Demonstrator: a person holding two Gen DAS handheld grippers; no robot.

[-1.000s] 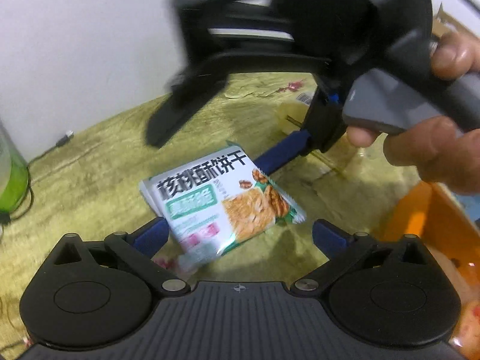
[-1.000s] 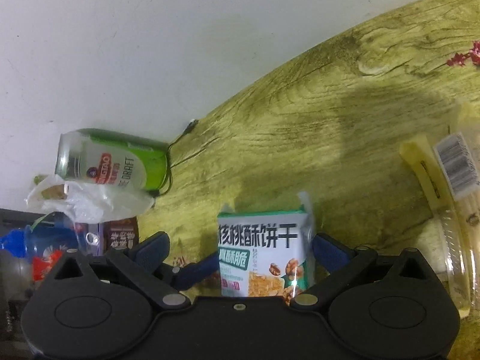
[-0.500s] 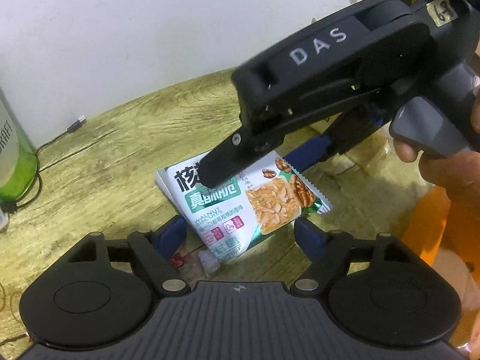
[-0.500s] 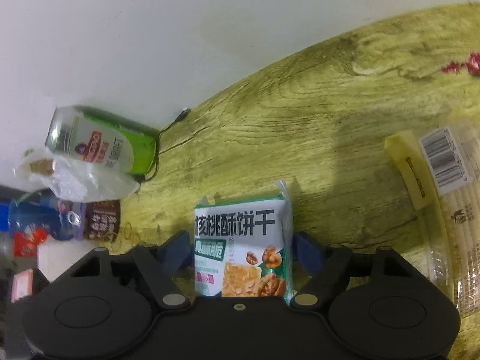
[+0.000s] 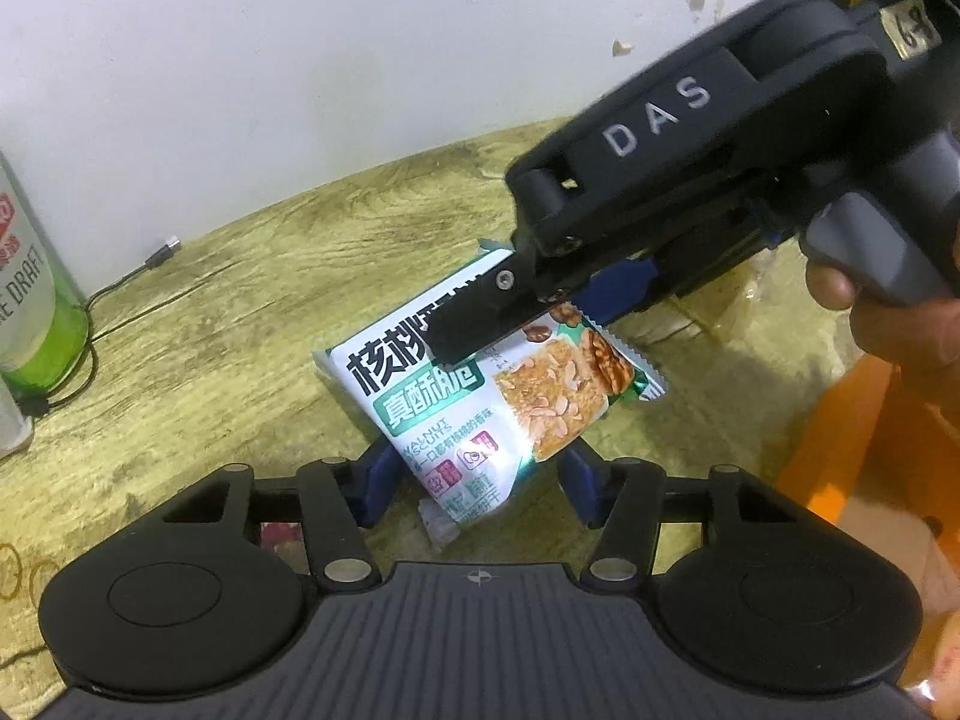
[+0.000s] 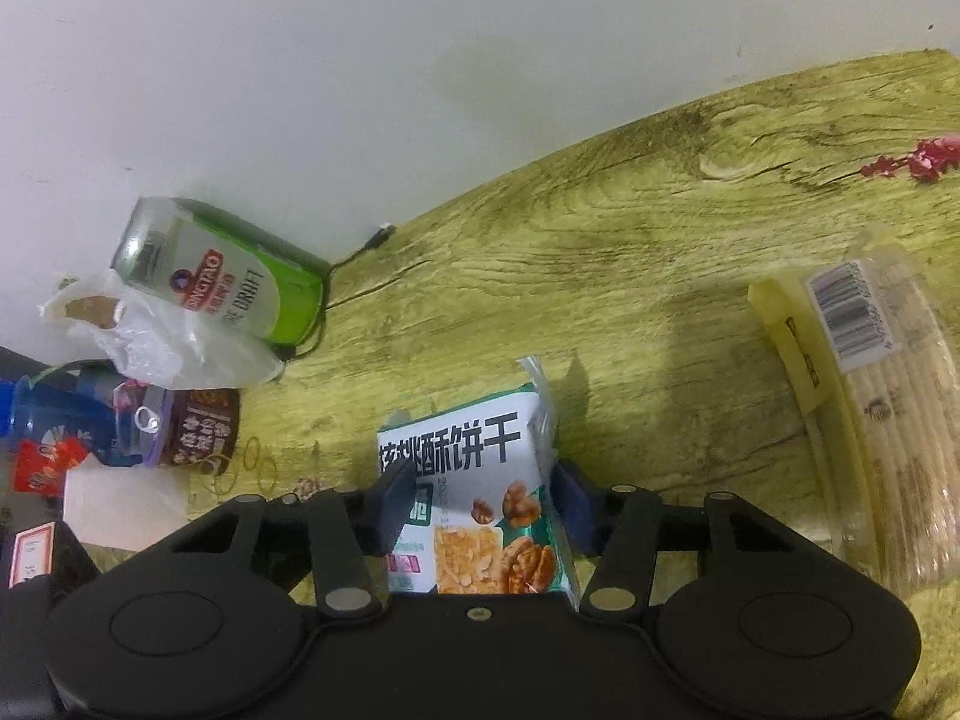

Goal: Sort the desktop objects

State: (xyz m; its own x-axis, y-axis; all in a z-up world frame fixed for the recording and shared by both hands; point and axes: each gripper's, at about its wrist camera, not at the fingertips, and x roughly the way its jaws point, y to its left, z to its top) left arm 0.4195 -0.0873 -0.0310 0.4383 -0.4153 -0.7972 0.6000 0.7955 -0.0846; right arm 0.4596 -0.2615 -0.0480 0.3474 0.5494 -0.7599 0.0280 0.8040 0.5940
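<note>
A white and green walnut biscuit packet (image 5: 456, 402) stands tilted over the wood-grain table (image 5: 240, 324). Its lower end sits between the blue pads of my left gripper (image 5: 477, 483), which is shut on it. From the upper right, my right gripper (image 5: 534, 318) reaches down onto the packet's upper end, held by a person's hand (image 5: 900, 318). In the right wrist view the packet (image 6: 474, 456) stands upright between the fingers of the right gripper (image 6: 480, 510). Its jaws are closing and both pads touch the packet's sides.
A green beer can (image 6: 240, 288) and a cable (image 6: 354, 258) lie by the wall. A plastic bag (image 6: 162, 342), a brown cup (image 6: 198, 438) and a blue bottle (image 6: 66, 420) crowd the left. A noodle pack (image 6: 888, 420) lies to the right. An orange box (image 5: 870, 420) stands at the right.
Both grippers' jaws have come in onto the packet. The right gripper has dropped from above onto its upper end, and the packet has tipped up off the table.
</note>
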